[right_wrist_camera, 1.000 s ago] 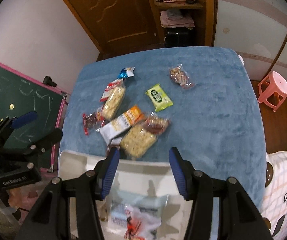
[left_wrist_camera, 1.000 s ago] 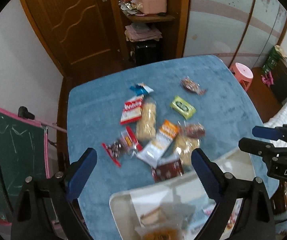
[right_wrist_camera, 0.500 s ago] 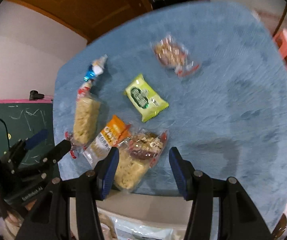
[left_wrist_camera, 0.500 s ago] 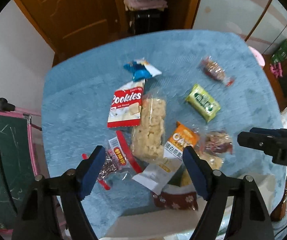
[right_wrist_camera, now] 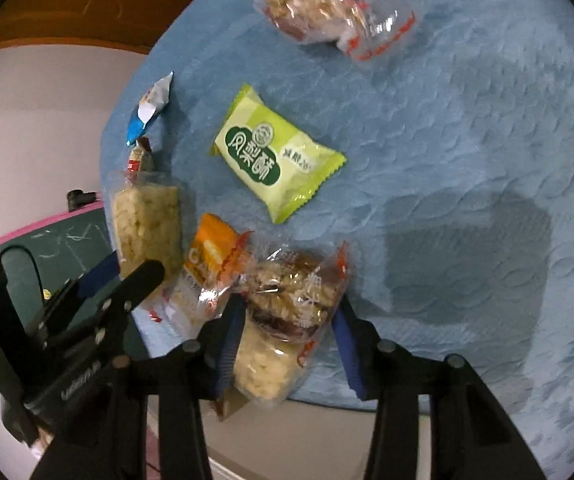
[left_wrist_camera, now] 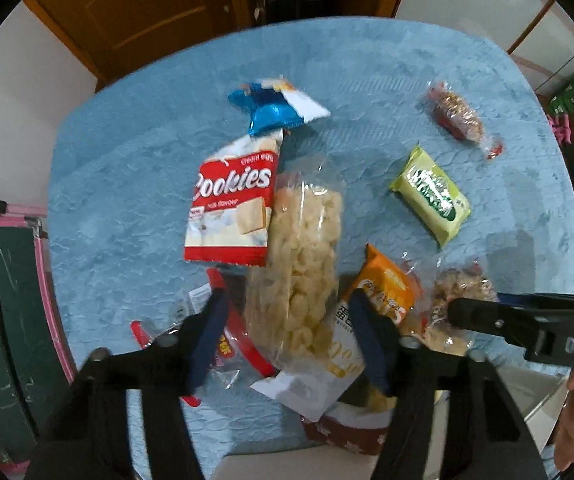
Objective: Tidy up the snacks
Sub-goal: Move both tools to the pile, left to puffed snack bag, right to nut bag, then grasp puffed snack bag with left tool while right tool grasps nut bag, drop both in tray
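Within the last second both grippers had dropped from above the white bin to the snack pile. The left gripper stood wide astride the puffed-snack bag; the right gripper straddled the nut packet, jaws apart. Picking appeared imminent.

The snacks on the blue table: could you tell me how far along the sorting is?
Done: nothing visible. In hand: both tools are open, the left tool over the puffed-snack bag, the right tool around a clear nut-snack pack. Left: the cookies pack, green pastry and others on the table.
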### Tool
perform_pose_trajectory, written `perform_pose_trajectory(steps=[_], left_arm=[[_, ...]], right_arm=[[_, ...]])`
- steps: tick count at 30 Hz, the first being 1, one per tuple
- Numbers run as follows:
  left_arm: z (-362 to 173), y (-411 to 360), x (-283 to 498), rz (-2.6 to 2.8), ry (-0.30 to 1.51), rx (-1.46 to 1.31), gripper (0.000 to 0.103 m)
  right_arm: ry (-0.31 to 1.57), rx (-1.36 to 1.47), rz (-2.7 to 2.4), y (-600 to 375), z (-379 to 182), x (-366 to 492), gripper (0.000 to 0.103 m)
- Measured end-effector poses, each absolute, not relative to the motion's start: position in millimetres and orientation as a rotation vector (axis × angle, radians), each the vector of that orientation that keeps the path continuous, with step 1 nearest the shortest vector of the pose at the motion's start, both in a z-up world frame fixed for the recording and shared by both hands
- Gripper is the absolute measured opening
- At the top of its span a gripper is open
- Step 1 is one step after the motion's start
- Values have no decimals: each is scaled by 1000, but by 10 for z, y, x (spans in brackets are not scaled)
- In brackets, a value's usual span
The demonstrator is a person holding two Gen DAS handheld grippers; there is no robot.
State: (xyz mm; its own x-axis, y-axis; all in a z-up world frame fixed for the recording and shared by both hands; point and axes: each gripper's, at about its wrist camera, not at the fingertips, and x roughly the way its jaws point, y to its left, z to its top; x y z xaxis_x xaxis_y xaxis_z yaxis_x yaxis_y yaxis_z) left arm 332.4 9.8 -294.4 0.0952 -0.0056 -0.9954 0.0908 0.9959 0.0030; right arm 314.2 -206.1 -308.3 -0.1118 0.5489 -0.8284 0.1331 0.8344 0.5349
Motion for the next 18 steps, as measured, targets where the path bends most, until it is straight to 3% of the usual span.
perform_pose_trajectory(steps=[2, 11, 18], left_arm=[[-3010, 114, 3352, -74, 1495, 53, 44], [-2995, 150, 3326, -61, 1457, 52, 36], [-2576, 84, 3119, -76, 1373, 44, 36]], right_arm=[[1646, 500, 379, -2049, -3034, 3129, 44], [1518, 344, 338, -2056, -2733, 3075, 44], [1439, 272, 329, -2047, -2492, 3016, 44]])
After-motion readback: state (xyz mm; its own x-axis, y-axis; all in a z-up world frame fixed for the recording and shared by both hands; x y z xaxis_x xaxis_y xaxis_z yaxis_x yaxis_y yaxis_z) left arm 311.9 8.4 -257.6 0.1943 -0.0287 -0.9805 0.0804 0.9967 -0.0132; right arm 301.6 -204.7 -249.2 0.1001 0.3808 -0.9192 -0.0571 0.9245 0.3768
